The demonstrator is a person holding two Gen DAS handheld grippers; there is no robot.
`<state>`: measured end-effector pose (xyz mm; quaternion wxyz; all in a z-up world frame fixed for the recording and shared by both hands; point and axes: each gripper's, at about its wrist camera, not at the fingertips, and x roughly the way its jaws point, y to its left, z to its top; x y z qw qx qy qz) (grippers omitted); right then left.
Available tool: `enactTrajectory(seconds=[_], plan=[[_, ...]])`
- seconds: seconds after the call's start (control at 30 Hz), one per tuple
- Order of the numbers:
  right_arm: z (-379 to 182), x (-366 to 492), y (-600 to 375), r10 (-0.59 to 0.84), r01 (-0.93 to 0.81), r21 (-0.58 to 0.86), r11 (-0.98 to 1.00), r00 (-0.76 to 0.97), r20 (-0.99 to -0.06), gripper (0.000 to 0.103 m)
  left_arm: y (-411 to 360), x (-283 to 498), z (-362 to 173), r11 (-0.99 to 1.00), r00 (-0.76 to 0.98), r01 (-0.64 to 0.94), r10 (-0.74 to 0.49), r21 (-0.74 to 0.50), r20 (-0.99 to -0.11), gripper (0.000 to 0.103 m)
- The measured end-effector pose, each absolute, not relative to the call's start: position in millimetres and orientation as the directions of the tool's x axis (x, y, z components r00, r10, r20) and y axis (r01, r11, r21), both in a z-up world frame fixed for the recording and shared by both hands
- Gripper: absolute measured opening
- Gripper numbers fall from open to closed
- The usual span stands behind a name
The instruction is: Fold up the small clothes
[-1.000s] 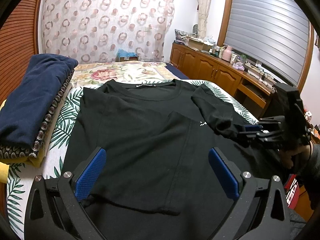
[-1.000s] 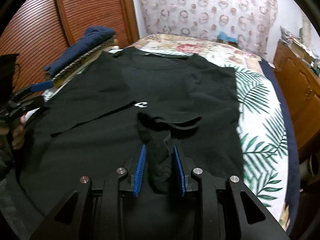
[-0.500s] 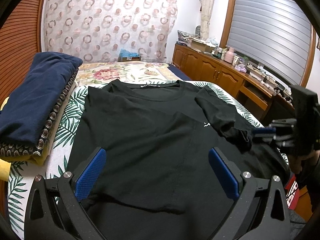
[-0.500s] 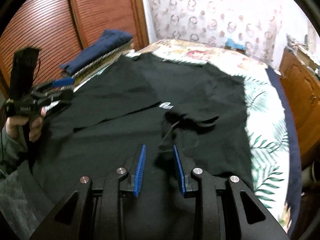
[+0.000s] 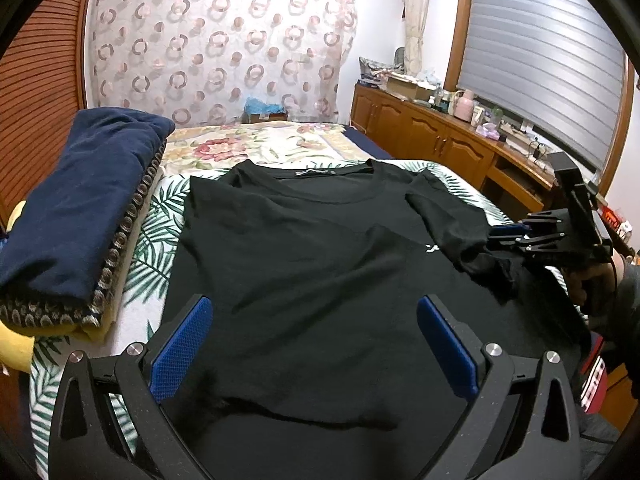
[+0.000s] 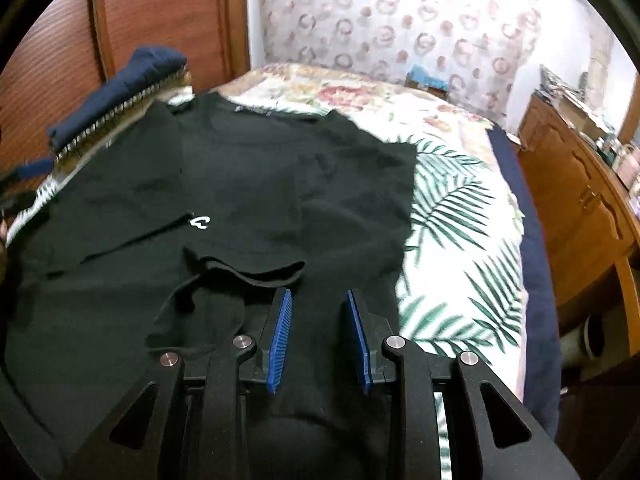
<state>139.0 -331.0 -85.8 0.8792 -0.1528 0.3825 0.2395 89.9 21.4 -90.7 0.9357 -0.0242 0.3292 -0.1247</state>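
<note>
Black, limp cotton, the T-shirt (image 6: 248,184) will sag and crease, so my empty, part-open right claw (image 6: 320,336) should pinch its doubled sleeve hem (image 6: 256,274).

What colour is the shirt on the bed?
Black; the shirt shows best in the left wrist view.

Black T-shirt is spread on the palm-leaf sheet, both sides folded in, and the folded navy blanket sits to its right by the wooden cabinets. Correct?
Not quite. In the left wrist view the navy blanket lies to the left of the black T-shirt, beside the slatted wooden doors, not by the cabinets. The shirt does lie on the palm-leaf sheet with both sides folded in.
</note>
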Motion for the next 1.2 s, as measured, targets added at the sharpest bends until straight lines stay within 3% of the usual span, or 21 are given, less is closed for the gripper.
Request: enactTrajectory(seconds=[0.23, 0.53, 0.73, 0.93, 1.2], plan=[[-87.4, 165.2, -286.3, 0.329, -0.601, -0.12, 0.79, 0.581, -0.744, 0.029, 35.6, 112.2, -91.5, 0.977, 0.75, 0.189, -0.209, -0.1, -0.627, 0.102], [-76.8, 191.6, -242.0, 0.501, -0.713, -0.028, 0.701, 0.52, -0.692, 0.029, 45.9, 145.9, -83.6, 0.985, 0.75, 0.153, -0.167, -0.077, -0.64, 0.102], [-81.6, 204.0, -256.4, 0.448, -0.671, -0.065, 0.739, 0.56, -0.697, 0.029, 45.4, 179.6, -80.7, 0.987, 0.737, 0.154, -0.15, -0.053, -0.659, 0.101], [-101.1, 237.5, -273.3, 0.389, -0.616, -0.051, 0.786, 0.557, -0.734, 0.029, 40.0, 219.2, -84.2, 0.987, 0.698, 0.164, -0.117, -0.002, -0.707, 0.076], [-104.7, 242.7, -275.2, 0.412, -0.63, -0.045, 0.775, 0.559, -0.72, 0.036, 38.1, 243.8, -98.2, 0.986, 0.648, 0.161, -0.071, 0.046, -0.758, 0.056]])
